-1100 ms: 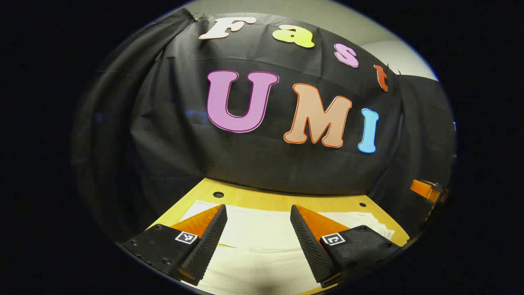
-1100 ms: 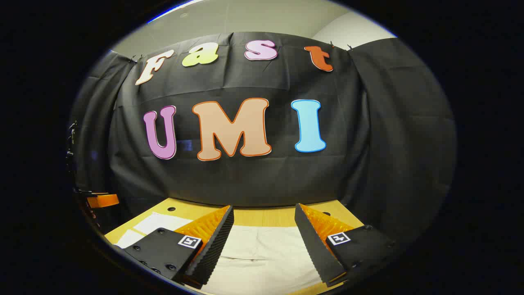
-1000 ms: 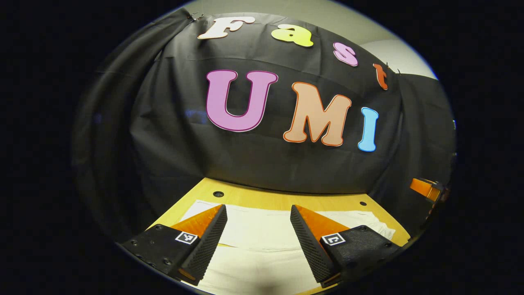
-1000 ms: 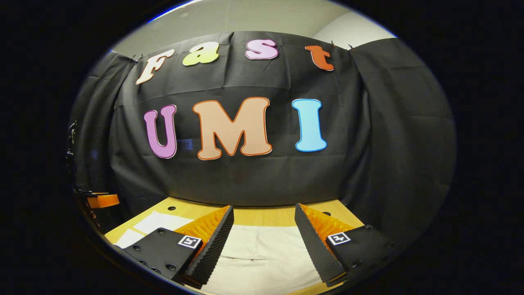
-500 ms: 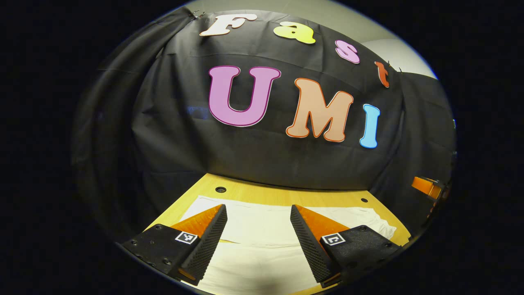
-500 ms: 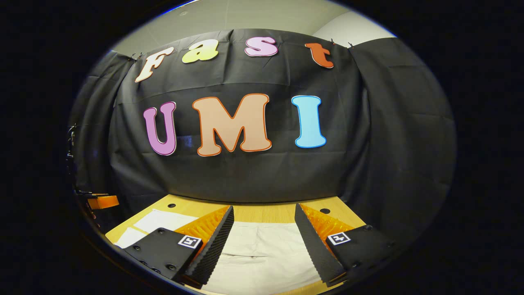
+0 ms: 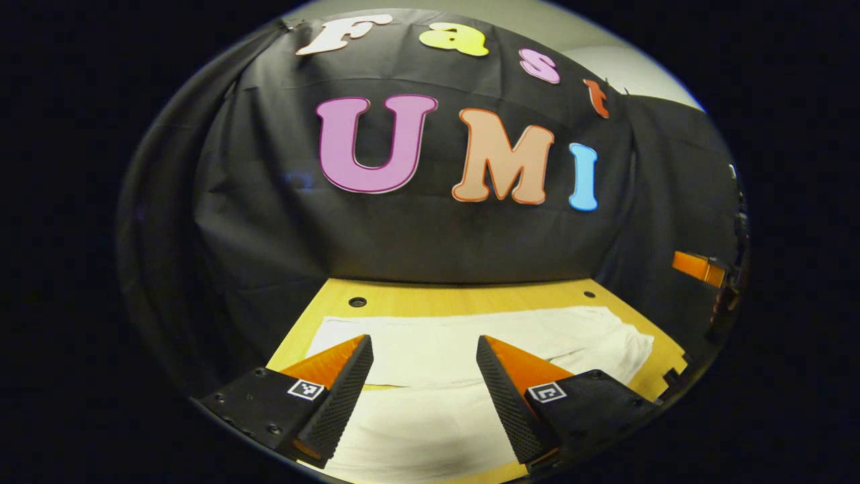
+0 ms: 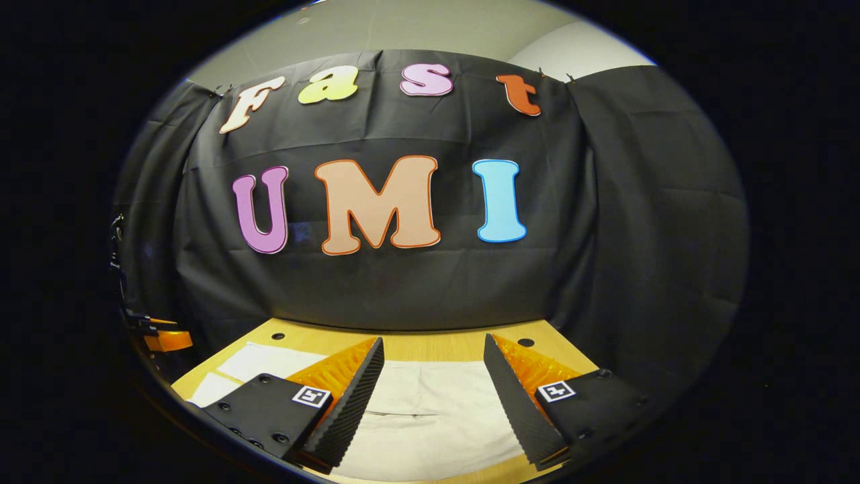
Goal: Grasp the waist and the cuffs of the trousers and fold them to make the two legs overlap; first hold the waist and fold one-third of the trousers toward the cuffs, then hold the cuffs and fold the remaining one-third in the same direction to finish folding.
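- Trousers (image 7: 470, 349) lying flat on table (image 7: 470, 299), pale cloth, prob. soft, light, floppy
- Left gripper (image 7: 424, 376) & right gripper (image 8: 433, 383) hovering over them, fingers spread, gripping nothing
- Best pinching waist & cuff edges

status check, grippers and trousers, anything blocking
Left gripper open, right gripper open, both above the cloth. White trousers flat on the wooden table, not gripped. Nothing on top.
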